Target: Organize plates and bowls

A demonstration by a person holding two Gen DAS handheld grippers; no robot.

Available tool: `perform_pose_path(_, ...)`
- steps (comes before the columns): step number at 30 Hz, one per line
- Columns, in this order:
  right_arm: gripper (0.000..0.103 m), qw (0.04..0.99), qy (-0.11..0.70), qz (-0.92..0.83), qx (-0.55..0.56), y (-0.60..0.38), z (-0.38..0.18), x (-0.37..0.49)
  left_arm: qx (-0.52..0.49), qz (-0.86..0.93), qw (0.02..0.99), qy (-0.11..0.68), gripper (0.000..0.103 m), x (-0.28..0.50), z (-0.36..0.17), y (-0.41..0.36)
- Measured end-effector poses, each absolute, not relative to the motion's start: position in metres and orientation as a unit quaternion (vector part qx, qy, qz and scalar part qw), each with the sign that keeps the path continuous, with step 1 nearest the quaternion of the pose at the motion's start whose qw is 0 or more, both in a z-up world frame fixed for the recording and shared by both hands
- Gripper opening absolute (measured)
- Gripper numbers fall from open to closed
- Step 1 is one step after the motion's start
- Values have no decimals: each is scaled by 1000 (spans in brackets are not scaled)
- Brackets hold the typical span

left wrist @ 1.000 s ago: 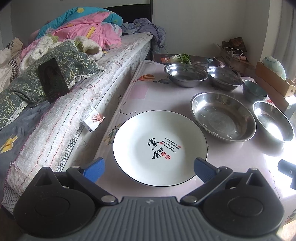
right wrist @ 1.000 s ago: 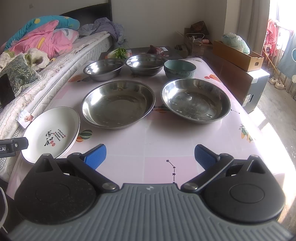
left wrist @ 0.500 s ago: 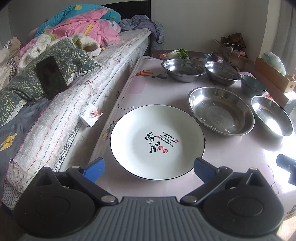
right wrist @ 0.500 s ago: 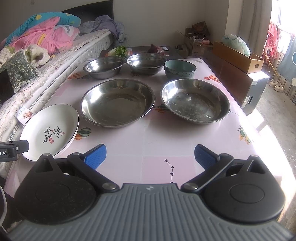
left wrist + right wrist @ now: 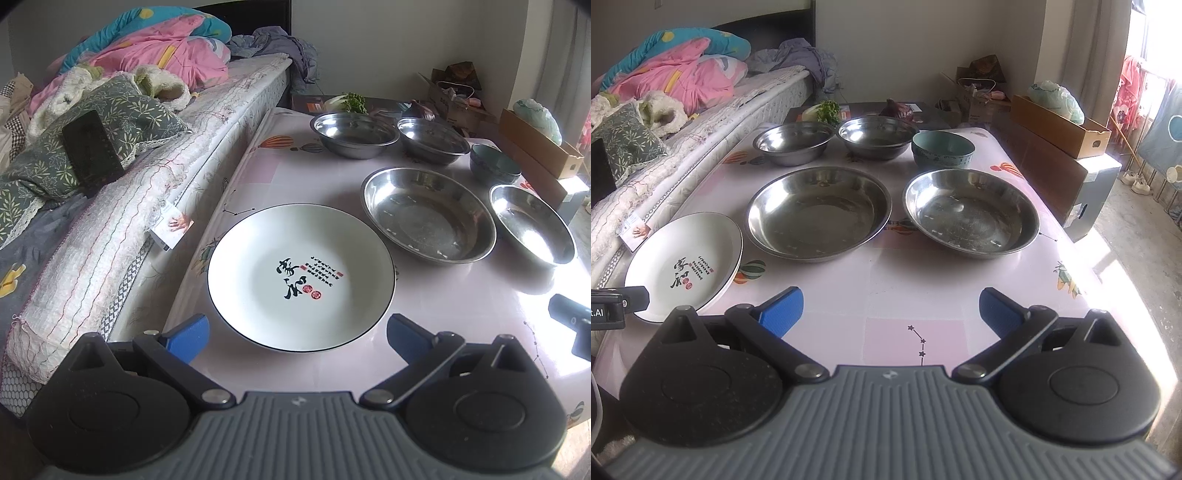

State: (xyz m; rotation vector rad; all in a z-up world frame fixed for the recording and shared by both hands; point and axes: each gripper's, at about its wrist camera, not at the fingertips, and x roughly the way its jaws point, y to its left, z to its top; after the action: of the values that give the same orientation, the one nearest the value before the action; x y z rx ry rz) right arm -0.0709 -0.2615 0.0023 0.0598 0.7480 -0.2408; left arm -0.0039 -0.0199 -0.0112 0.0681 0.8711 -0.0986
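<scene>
My left gripper [image 5: 295, 328] has its blue fingers spread wide and holds nothing; its tips sit low over the near rim of the white plate [image 5: 301, 277], one either side, and I cannot tell whether they touch it. My right gripper [image 5: 890, 314] is likewise wide apart and empty, hovering over bare pink tablecloth [image 5: 916, 280].

From the right wrist view the plate's near edge is cut off behind the left gripper's dark body at the frame's left, and its doubled rim hints at a second plate beneath, though I cannot be sure. The plate lies at the table's left edge, close to the bed [image 5: 207, 147].

Beyond it, the left steel pan [image 5: 818, 212] and the right steel pan [image 5: 971, 212] lie side by side, near each other but apart. Behind them stand two steel bowls [image 5: 792, 142] [image 5: 877, 136], rims nearly touching, and a teal bowl [image 5: 942, 149]. Sun glare washes out the table's right front corner. The open room is the strip between both grippers and the pans.
</scene>
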Motion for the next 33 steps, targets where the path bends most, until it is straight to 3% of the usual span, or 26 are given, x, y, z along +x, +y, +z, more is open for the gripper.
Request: perform_pose_path(33,102,925,349,-147,32,-274,10,-77,57,-105,898,423,103,-14,-5,-46)
